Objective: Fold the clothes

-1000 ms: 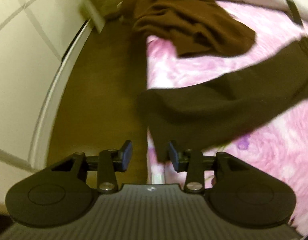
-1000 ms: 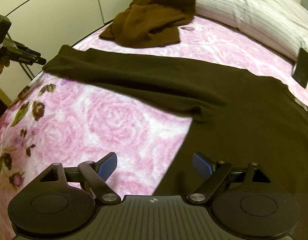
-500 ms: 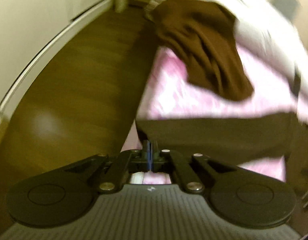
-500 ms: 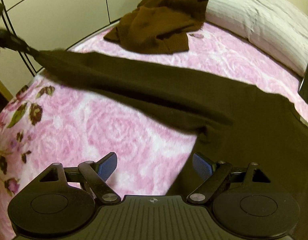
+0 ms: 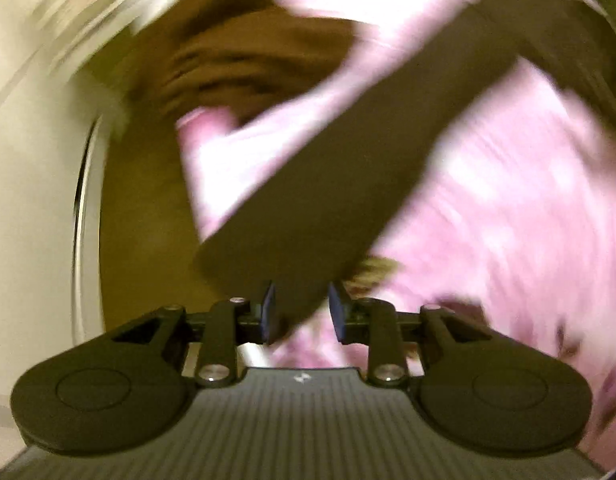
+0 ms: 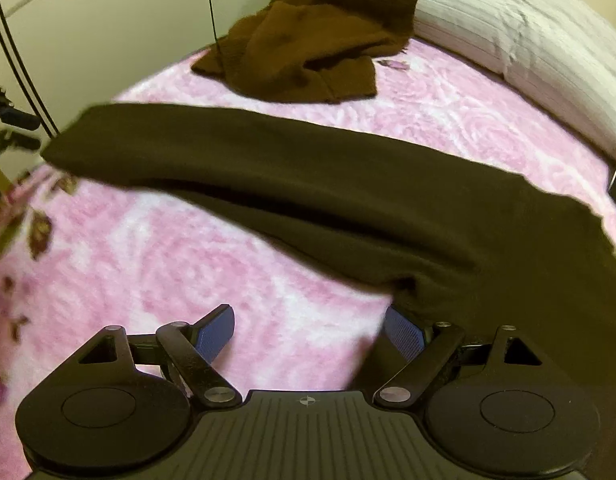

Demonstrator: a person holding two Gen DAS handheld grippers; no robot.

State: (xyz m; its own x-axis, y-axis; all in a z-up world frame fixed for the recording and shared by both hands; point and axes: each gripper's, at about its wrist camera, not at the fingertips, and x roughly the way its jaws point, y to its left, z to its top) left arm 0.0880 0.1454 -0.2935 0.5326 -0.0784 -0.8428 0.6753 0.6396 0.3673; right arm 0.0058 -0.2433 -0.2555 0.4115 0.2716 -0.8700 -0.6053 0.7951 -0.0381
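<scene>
Opening left claw (image 5: 302, 312) astride flat dark sleeve (image 5: 347, 160); right claw (image 6: 309, 336) spread empty over fuzzy pink blanket (image 6: 148, 260).

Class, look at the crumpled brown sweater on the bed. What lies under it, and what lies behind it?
The brown sweater rests on the pink floral blanket; the blanket under it is covered. Behind it lies a white striped pillow, and the sweater overlaps its near end.

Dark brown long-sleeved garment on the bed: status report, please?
Left gripper opening, sleeve end between jaws. Right gripper open, empty. Dark brown garment flat, unfolded. Crumpled brown knit sweater lies beyond, apart.
</scene>
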